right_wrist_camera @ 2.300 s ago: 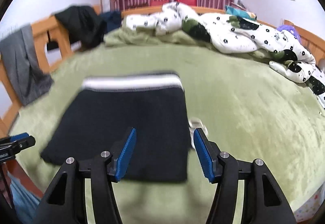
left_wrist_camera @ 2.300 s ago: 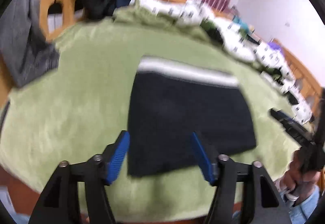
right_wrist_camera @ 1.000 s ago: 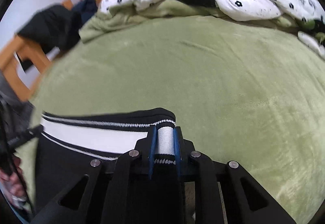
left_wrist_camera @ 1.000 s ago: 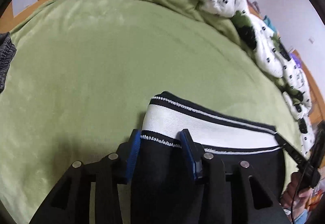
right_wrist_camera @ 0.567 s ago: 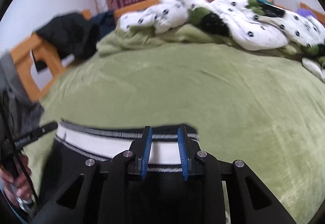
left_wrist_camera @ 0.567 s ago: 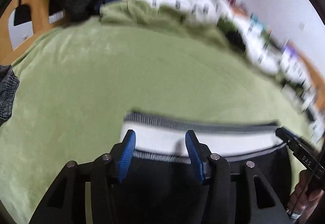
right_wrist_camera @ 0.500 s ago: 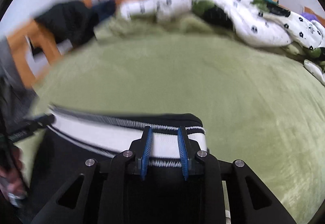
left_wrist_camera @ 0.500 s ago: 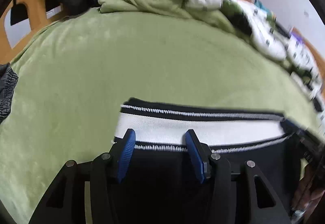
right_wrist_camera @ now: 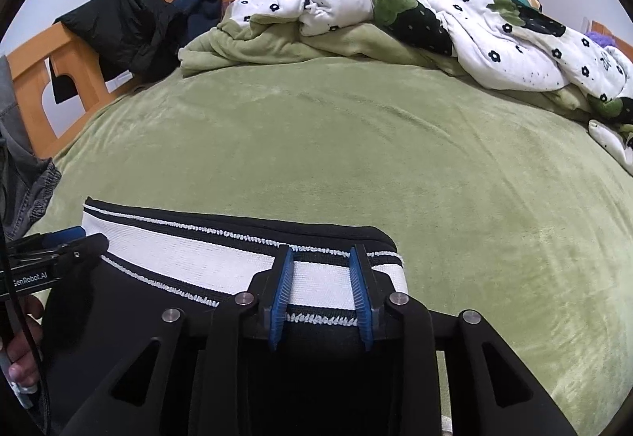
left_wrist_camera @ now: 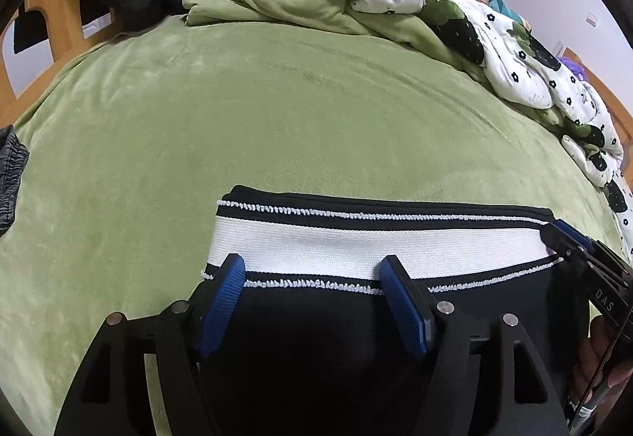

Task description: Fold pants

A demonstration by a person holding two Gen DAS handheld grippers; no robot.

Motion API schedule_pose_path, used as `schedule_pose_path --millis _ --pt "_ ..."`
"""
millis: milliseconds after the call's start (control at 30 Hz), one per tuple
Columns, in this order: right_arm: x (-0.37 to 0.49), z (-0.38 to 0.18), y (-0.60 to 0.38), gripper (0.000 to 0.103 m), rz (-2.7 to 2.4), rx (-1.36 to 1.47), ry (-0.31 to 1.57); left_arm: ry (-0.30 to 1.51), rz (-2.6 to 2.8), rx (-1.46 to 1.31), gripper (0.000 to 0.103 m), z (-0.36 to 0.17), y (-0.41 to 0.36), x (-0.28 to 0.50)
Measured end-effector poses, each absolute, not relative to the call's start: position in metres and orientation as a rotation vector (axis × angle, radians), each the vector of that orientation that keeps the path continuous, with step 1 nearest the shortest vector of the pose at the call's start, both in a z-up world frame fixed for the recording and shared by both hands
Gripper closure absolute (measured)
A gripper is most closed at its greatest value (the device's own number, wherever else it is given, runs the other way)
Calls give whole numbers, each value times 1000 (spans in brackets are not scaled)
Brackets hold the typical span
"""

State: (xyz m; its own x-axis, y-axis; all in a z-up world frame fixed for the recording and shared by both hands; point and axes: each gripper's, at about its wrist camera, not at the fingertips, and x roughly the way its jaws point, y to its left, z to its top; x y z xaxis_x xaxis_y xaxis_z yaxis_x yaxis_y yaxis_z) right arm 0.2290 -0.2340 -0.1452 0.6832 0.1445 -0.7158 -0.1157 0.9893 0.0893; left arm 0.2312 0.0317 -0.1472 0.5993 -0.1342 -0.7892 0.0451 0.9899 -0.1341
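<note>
The black pants (left_wrist_camera: 356, 337) lie folded on the green bed (left_wrist_camera: 237, 119), their white waistband (left_wrist_camera: 356, 246) turned away from the cameras. In the left wrist view the left gripper (left_wrist_camera: 312, 273) sits over the waistband's left end with its jaws spread wide, nothing between them. The right gripper (left_wrist_camera: 569, 242) shows at that view's right edge, at the band's other corner. The right wrist view gives what the left cannot: the right gripper (right_wrist_camera: 321, 270) has its jaws set narrow, apart, with the waistband's right end between the blue pads (right_wrist_camera: 283, 289) but not pinched. It also shows the left gripper (right_wrist_camera: 59, 246) from the side at the far left. A crumpled flowered quilt (right_wrist_camera: 455, 20) and a dark jacket (right_wrist_camera: 126, 24) lie along the head of the bed.
</note>
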Motion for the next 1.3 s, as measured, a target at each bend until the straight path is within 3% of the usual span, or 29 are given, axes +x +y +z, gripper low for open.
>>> schedule_pose_path --millis 100,400,467,1033,1300 --pt "228 -145 -228 44 199 13 810 909 -96 -93 34 -147 30 229" --pt "229 -143 -229 43 208 42 837 898 -92 -95 34 -145 31 227" --pt "230 -144 -226 42 195 23 845 898 -80 -109 43 -142 34 226" --pt "229 -137 -223 43 171 -32 910 979 -91 -151 42 -143 37 226" --pt "182 -136 -243 43 192 -106 913 1003 -132 -39 41 -148 34 179"
